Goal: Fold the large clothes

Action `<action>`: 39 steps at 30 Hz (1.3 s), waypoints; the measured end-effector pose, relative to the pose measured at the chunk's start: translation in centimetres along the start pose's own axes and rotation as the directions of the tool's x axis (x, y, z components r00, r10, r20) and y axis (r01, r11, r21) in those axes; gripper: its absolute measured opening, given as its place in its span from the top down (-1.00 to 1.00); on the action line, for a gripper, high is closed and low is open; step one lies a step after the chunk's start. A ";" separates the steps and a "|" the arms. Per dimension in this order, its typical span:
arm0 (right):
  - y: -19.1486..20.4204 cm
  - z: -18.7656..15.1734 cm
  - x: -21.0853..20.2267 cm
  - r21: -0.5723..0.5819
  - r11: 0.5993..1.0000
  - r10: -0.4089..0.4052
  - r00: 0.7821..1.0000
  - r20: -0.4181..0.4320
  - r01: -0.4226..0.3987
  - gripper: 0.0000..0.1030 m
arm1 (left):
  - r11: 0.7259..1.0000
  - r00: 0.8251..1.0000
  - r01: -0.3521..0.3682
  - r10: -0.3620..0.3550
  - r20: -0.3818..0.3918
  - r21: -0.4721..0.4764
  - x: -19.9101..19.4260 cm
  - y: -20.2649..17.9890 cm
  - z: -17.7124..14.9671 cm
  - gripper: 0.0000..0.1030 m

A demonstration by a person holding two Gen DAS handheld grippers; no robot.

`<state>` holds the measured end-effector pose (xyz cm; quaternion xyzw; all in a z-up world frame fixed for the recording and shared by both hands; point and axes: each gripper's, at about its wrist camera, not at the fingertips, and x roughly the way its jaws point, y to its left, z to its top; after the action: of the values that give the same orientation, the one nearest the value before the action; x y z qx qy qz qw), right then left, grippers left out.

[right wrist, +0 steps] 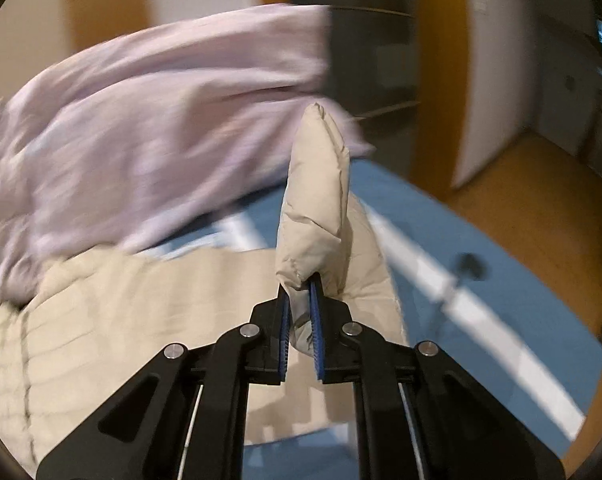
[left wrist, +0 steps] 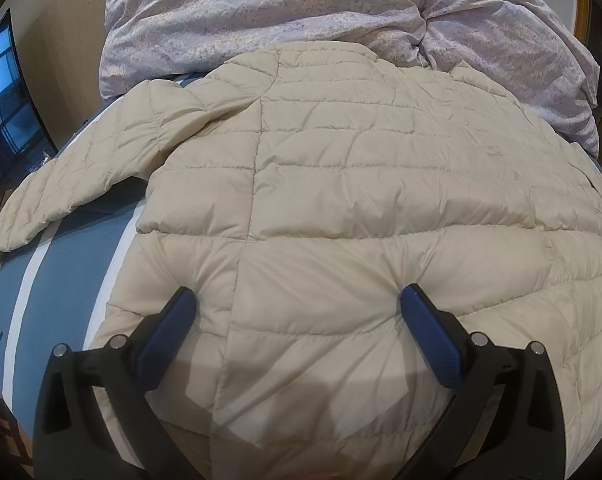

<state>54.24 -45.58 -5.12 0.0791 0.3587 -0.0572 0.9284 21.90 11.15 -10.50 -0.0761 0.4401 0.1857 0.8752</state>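
A bed with a blue sheet (left wrist: 69, 264) and white stripes fills the room. A lumpy pale purple blanket (left wrist: 261, 12) lies at its far end. The floor (right wrist: 541, 184) is orange-brown wood. A dark window (left wrist: 5, 92), maybe a screen, shows blue.

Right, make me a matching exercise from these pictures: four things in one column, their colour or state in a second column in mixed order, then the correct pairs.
Column one:
1. jacket
2. duvet
3. left gripper
4. right gripper

Column two:
A. jaws wide open, resting on the jacket
B. pale purple, bunched at the far end of the bed
C. clamped on a fold of beige fabric
D. beige and quilted, spread over the blue striped sheet

Pairs: 1-D, 2-B, 3-A, 4-C
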 end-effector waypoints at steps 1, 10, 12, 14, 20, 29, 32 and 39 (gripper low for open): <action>1.9 -0.2 0.2 -0.033 0.999 0.030 0.999 -0.011 -0.030 0.81 | 1.000 1.000 0.001 -0.001 0.000 -0.001 0.0 0.0 0.0 -0.96; 14.9 -3.1 1.0 -0.240 0.941 0.215 0.968 -0.128 -0.240 0.81 | 1.000 1.000 0.002 -0.002 0.001 -0.002 0.0 0.0 0.0 -0.96; 17.0 -4.2 0.6 -0.269 0.920 0.249 0.956 -0.157 -0.284 0.81 | 1.000 1.000 0.003 -0.003 0.002 -0.003 0.0 0.0 0.0 -0.96; 18.3 -4.8 0.4 -0.284 0.905 0.273 0.945 -0.178 -0.315 0.81 | 1.000 1.000 0.006 -0.006 0.002 -0.005 0.1 0.0 -0.1 -0.96; 21.9 -6.6 -0.7 -0.303 0.857 0.352 0.904 -0.242 -0.416 0.81 | 1.000 1.000 0.009 -0.009 0.001 -0.007 0.1 -0.1 0.0 -0.96; 20.4 -4.8 -1.3 -0.415 0.884 0.198 0.977 -0.085 -0.215 -0.20 | 1.000 1.000 0.013 -0.013 0.000 -0.011 0.1 -0.1 -0.1 -0.96; 18.8 -3.8 0.1 -0.372 0.903 0.188 0.976 -0.106 -0.215 -0.20 | 1.000 1.000 0.015 -0.015 0.000 -0.013 0.1 0.0 -0.1 -0.96; 18.1 -4.2 3.6 -0.364 0.911 0.138 0.975 -0.172 -0.193 0.08 | 1.000 1.000 0.015 -0.015 0.001 -0.012 0.1 0.0 0.0 -0.96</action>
<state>57.05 -27.24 -8.68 -0.0673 0.4201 0.0980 0.8996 21.90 11.18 -10.59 -0.0847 0.4381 0.1820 0.8762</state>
